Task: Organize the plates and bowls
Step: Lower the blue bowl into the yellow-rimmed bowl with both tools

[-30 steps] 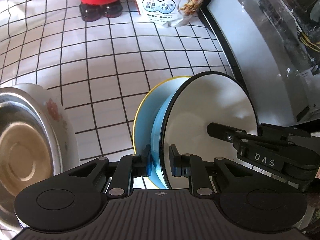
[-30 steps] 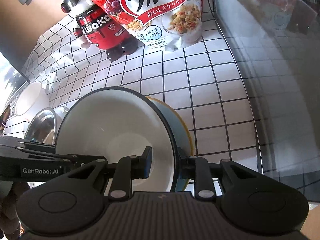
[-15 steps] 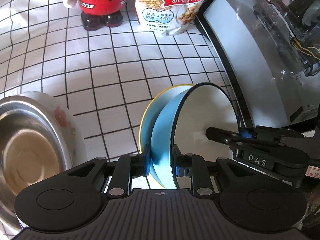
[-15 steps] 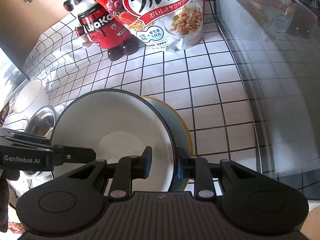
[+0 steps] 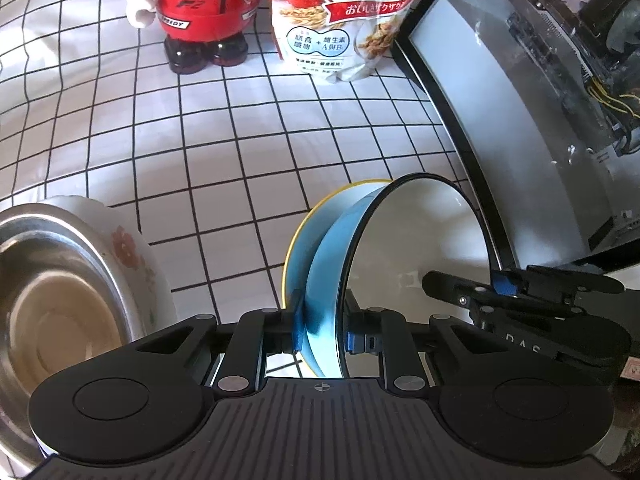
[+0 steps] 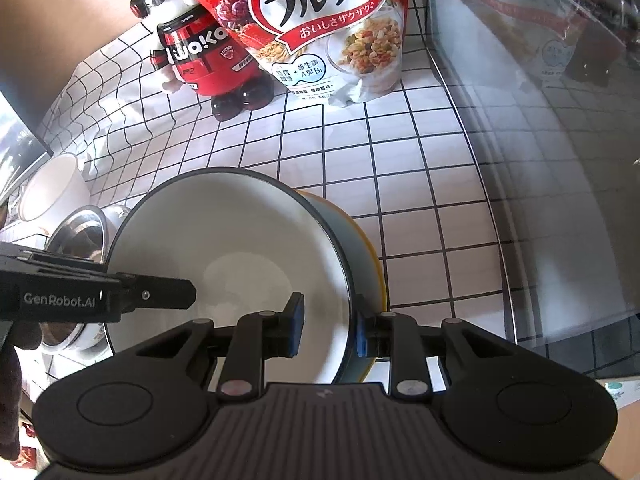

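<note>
Left gripper (image 5: 322, 330): its two fingers sit on each side of the wall of the blue bowl (image 5: 324, 280). The jaws are closing, and the pads touch the wall.
Right gripper (image 6: 326, 330): its jaws are a little way apart. One finger is inside the same bowl, one is outside, and the rim is between them. I cannot tell if the pads press on it.
Blue bowl: white inside with a dark rim. It sits in a yellow-rimmed bowl (image 5: 294, 240), and both are on the table with black grid lines (image 5: 200, 152).
Left view only: the steel bowl (image 5: 52, 304) looks big at the left edge. It sits in a white dish with a flower print (image 5: 128, 244). The right gripper reaches in over the far rim.
Right view only: a white cup (image 6: 52, 188) stands past the steel bowl. The left gripper comes in from the left side, with a dark gloved hand (image 6: 10, 380) under it.
Both views: a red toy figure (image 6: 208, 60) and a cereal bag (image 6: 328, 28) stand at the back of the table. A glass panel (image 6: 560, 160) is on the right side.
</note>
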`<act>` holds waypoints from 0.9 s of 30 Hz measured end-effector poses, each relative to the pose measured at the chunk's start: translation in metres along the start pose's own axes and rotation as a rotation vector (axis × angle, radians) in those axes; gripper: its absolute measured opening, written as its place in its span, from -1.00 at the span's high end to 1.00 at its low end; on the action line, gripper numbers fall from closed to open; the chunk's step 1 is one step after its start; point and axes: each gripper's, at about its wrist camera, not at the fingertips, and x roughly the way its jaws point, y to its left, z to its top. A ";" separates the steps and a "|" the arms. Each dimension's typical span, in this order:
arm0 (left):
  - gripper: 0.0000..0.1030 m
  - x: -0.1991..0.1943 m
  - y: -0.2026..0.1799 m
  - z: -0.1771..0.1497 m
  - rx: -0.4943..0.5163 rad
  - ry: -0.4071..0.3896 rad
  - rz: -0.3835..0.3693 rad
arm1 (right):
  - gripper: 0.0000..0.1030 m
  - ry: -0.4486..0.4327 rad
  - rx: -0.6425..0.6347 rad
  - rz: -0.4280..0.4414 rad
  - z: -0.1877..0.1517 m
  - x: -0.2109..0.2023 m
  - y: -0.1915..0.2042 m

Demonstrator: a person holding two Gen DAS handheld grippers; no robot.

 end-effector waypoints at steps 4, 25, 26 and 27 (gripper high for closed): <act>0.62 0.000 0.000 -0.001 0.013 0.003 0.000 | 0.49 -0.001 -0.003 -0.003 -0.001 -0.002 0.001; 0.60 -0.014 -0.009 0.000 0.108 -0.031 0.061 | 0.47 -0.065 -0.052 -0.052 -0.002 -0.015 0.006; 0.62 -0.016 -0.010 0.001 0.111 -0.036 0.066 | 0.47 -0.072 -0.067 -0.054 -0.001 -0.017 0.007; 0.63 -0.018 -0.010 0.002 0.116 -0.041 0.070 | 0.47 -0.073 -0.073 -0.060 -0.001 -0.017 0.008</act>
